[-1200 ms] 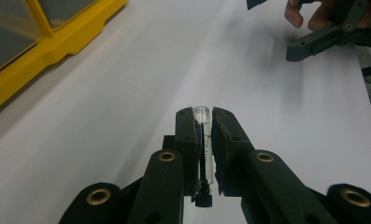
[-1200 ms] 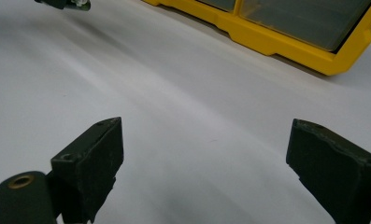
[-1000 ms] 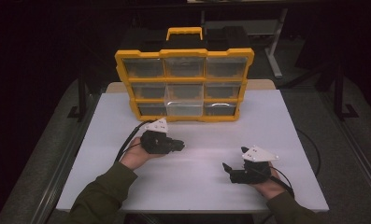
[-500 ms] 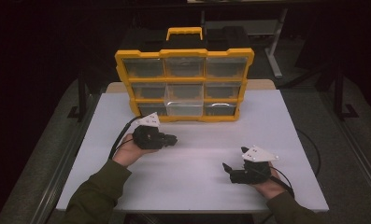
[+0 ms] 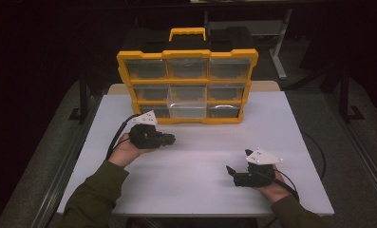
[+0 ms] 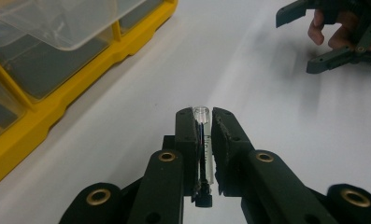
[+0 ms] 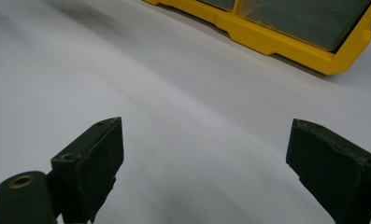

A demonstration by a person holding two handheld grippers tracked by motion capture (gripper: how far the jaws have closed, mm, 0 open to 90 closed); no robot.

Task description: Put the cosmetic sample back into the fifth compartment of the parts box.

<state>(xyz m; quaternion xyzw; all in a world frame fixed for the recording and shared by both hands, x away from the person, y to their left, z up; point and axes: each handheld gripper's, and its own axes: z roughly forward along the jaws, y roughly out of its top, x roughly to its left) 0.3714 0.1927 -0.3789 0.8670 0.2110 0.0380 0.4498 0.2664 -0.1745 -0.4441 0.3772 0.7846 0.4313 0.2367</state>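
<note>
My left gripper (image 5: pixel 171 139) hovers just in front of the yellow organizer (image 5: pixel 124 85), shut on a small clear tube with a dark core. In the left gripper view the tube (image 6: pixel 201 113) stands pinched between the two pads of that gripper (image 6: pixel 203 122), its rounded end poking out past them. The organizer's bottom middle clear drawer (image 5: pixel 187 110) is pulled out, and it shows as a clear drawer (image 6: pixel 57 23) at the upper left. My right gripper (image 5: pixel 236 166) rests low at the table's front right, open with nothing between its jaws (image 7: pixel 204 135).
The white table (image 5: pixel 200 142) spreads between the two hands. The organizer holds several clear drawers in a yellow frame (image 7: pixel 276 39) with a carry handle (image 5: pixel 187 32) on top. Cables trail from both grippers. Dark floor and metal stands surround the table.
My left gripper has risen a little and drifted back toward the organizer, still holding the tube. The right gripper has stayed put.
</note>
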